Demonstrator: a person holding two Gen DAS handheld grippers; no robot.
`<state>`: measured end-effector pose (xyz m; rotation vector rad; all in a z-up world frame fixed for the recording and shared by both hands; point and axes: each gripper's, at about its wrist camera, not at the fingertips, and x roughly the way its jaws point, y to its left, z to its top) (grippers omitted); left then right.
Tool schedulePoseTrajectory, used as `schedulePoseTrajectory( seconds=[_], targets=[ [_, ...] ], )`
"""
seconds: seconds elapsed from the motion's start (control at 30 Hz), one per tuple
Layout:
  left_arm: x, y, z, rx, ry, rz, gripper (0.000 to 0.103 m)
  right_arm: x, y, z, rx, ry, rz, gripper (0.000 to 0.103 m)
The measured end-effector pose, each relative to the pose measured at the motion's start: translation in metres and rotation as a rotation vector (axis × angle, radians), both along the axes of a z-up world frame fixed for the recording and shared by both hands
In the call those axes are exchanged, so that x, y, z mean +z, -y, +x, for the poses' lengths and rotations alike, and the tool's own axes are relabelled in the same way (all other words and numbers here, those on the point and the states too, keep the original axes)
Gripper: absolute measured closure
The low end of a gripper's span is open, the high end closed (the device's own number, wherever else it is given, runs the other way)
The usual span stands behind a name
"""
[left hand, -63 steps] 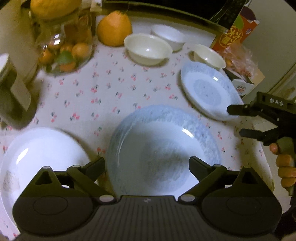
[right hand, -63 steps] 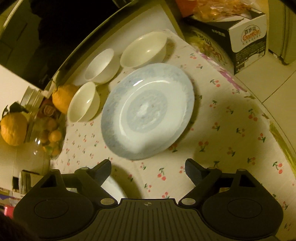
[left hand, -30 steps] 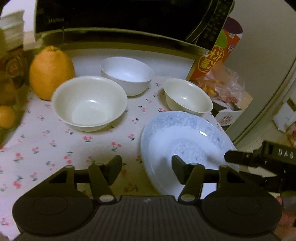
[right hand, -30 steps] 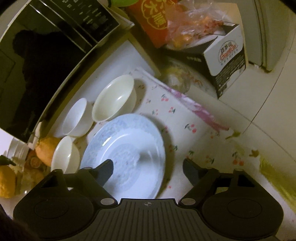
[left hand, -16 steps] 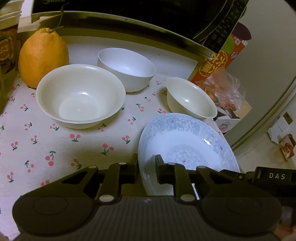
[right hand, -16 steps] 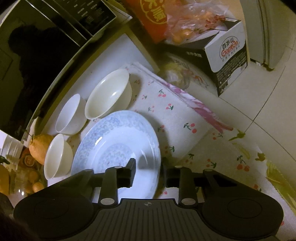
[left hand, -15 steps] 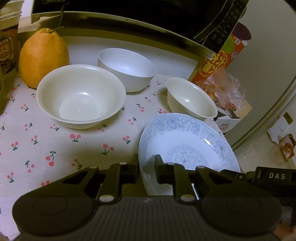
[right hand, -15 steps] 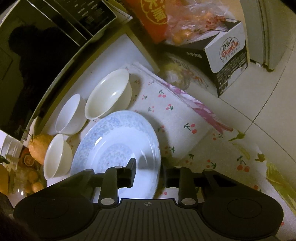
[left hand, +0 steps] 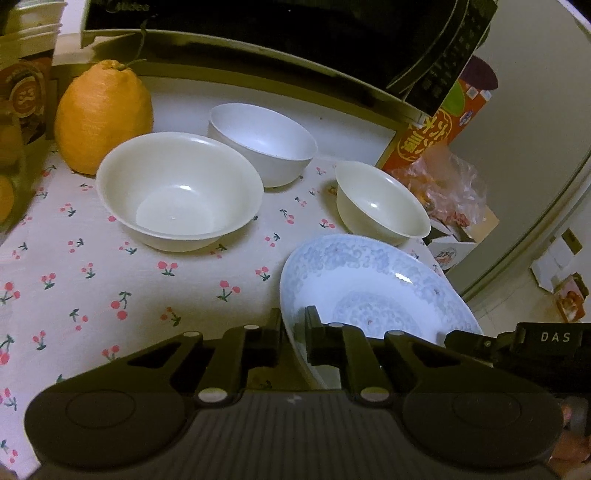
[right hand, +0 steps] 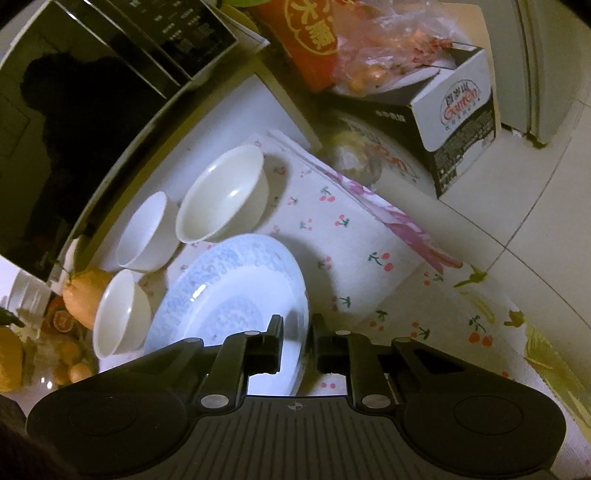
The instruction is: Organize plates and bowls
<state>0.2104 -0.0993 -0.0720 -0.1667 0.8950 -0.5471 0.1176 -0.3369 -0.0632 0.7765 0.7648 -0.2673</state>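
A blue-patterned plate [left hand: 373, 291] lies on the cherry-print tablecloth [left hand: 110, 295]. My left gripper [left hand: 293, 336] is shut on its near-left rim. My right gripper [right hand: 299, 343] is shut on the plate's [right hand: 229, 295] right rim, and it shows in the left wrist view [left hand: 524, 347] at the plate's right. Behind the plate stand three white bowls: a large one [left hand: 181, 192], a deep one [left hand: 262, 144] and a small one [left hand: 380, 206]. The same bowls show in the right wrist view: the small one [right hand: 221, 195], the deep one [right hand: 144, 232] and the large one [right hand: 120, 314].
A big orange citrus fruit [left hand: 103, 114] stands left of the bowls. A black microwave [left hand: 295, 33] runs along the back. A red box [left hand: 439, 133] and a bag of fruit [left hand: 450, 188] sit right of the table edge, with a cardboard carton [right hand: 454, 122] on the floor.
Both grippers moved in on the blue-patterned plate and closed on its opposite rims. Over the last half second little has moved; the plate's right side seems slightly raised.
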Motion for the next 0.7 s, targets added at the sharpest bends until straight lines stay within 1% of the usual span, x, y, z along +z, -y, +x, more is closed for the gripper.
schedulePoseTrajectory(
  seconds=[0.17, 0.7],
  targets=[
    [0.004, -0.006, -0.006, 0.013, 0.000, 0.002, 0.093, 0.005, -0.004, -0.002, 0.029, 0.009, 0.000, 0.087],
    [0.024, -0.028, -0.032, 0.052, 0.014, -0.028, 0.092, 0.029, -0.017, -0.017, 0.091, 0.055, 0.009, 0.087]
  ],
)
